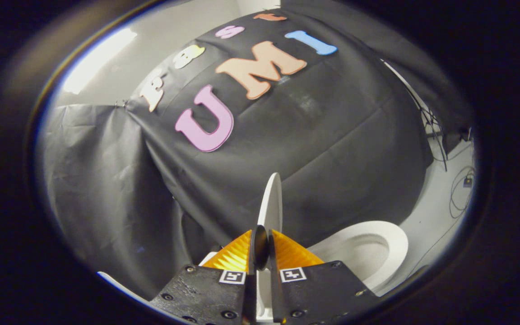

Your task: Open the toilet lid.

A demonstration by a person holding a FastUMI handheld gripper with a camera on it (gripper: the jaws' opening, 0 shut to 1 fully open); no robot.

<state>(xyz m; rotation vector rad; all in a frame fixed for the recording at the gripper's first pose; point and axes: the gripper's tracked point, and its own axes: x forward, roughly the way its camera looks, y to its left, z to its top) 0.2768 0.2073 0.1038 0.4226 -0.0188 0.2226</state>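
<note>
The gripper (260,246) had its fingers closed narrowly on the edge of the toilet lid (272,203), which stood nearly upright, edge-on, just ahead of them. The seat (391,239) lay open beside it. The lift looked almost done; next, I judged, came easing it back and letting go. The hinge and tank were hidden.

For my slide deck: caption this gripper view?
Gripper shut on the raised toilet lid, bowl open beside it.
</note>
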